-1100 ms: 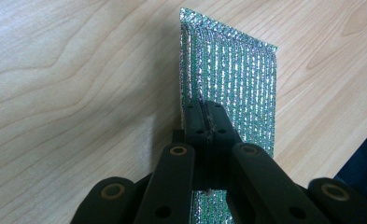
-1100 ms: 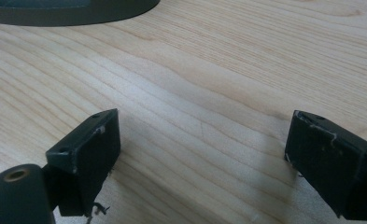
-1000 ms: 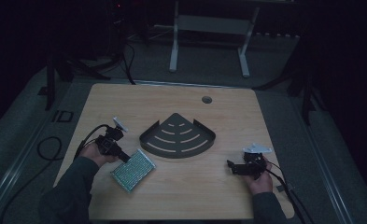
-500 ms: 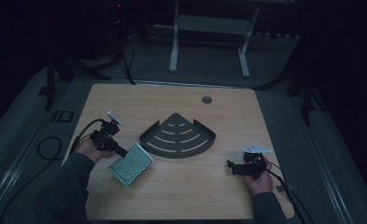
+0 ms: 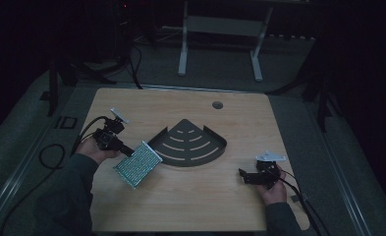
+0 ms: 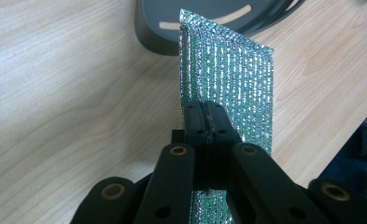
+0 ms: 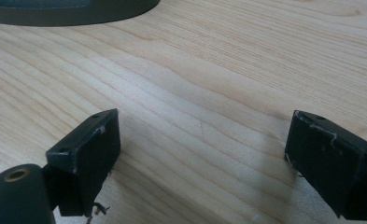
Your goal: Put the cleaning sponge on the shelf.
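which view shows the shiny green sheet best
The left gripper view: the glittery green rectangular sheet sits close up, pinched edge-on between the left tongs, its texture clear. The high view shows it whole but small. The right gripper view offers wood and the dark tray's edge.

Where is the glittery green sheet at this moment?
In the high view the glittery green sheet is at the table's left-front, clamped at its edge in the left gripper, its far corner by the dark fan-shaped tray.

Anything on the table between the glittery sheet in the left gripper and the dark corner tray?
Nothing visible. The left gripper pinches the sheet at its edge, right beside the tray; just bare table around.
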A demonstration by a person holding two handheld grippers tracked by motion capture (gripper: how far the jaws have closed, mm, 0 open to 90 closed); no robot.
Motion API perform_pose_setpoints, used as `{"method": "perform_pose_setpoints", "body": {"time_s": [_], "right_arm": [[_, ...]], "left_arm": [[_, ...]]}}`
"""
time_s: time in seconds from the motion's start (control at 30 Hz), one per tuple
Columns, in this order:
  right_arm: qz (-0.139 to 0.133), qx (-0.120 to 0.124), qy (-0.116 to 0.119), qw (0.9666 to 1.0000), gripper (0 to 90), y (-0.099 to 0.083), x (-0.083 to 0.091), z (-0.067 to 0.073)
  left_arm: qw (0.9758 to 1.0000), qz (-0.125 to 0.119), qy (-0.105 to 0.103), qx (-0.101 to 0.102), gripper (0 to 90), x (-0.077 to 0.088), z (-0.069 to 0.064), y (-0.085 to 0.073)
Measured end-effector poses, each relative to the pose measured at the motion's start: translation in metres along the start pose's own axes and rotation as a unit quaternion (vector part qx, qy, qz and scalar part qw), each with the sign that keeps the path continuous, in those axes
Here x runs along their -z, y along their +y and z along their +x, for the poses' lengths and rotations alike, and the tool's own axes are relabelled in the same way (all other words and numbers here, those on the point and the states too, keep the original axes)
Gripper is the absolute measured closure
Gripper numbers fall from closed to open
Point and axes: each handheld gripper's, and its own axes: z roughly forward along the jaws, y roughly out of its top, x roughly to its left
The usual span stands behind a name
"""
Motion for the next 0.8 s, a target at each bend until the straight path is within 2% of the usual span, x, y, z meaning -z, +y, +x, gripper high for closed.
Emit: {"method": "perform_pose_setpoints", "body": {"time_s": [0.53,0.8], "right_arm": [[0.000,-0.001,0.000,1.0000,9.8,0.000,0.000,0.000],[0.000,-0.001,0.000,1.0000,9.8,0.000,0.000,0.000]], "left_arm": [[0.9998,-0.011,0.014,-0.013,90.0,0.009,-0.009,0.030],[0.9993,-0.017,0.020,-0.026,90.0,0.013,-0.015,0.042]]}}
